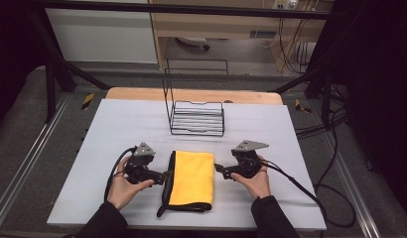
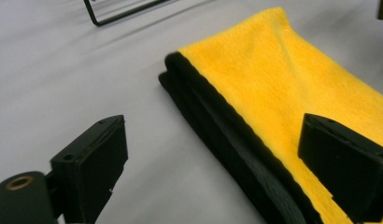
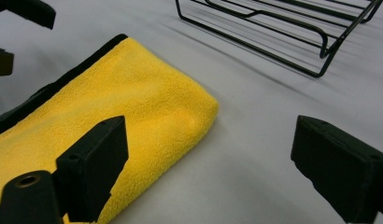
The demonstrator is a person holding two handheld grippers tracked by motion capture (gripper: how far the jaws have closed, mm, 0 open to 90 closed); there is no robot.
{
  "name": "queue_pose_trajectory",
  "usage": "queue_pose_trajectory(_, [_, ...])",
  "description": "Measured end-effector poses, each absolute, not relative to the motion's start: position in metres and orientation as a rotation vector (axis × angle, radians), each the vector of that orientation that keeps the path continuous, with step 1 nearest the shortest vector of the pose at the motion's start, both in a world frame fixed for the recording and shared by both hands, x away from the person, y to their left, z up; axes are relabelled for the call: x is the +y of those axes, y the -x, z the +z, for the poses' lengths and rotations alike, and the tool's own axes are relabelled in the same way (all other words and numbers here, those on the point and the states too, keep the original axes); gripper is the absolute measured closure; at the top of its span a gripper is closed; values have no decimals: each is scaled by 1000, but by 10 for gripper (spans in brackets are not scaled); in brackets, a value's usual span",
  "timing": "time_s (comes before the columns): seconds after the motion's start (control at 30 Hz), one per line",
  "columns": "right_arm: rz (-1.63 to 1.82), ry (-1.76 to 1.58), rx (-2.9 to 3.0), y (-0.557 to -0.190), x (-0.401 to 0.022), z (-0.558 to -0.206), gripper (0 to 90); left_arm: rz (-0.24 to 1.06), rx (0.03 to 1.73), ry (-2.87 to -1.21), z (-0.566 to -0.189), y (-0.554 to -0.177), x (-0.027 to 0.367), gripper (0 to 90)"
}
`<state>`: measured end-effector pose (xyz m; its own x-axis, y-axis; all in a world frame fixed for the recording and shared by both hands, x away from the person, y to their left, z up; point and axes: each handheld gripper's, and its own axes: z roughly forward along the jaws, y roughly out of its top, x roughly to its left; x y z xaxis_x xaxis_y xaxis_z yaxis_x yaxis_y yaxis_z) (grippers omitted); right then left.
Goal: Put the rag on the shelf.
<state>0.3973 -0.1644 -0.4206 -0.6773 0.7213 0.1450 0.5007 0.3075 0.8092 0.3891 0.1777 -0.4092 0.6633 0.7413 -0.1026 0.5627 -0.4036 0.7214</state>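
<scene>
High view has the yellow cloth folded into a neat rectangle, lower middle of the frame, so the folding looks pretty much done. The wire rack above it is bare, so maybe the cloth goes there next. Left gripper sits just beside its left edge, right gripper just off its right edge. Both have their jaws spread, nothing pinched.

Your folded cloth lay on the table between your left gripper and right gripper, the wire rack behind it.
</scene>
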Motion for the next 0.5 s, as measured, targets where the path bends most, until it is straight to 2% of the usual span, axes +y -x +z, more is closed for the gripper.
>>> queue_pose_trajectory(0.07, [1293, -1125, 2333, -394, -169, -423, 56, 323, 1014, -2121, -408, -396, 175, 62])
queue_pose_trajectory(0.2, [1300, -1151, 2321, -387, -178, -427, 45, 363, 1021, -2106, -406, -408, 169, 70])
queue_pose_trajectory(0.5, [1306, -1166, 2323, -382, -183, -431, 41, 324, 1086, -2096, -416, -438, 159, 187])
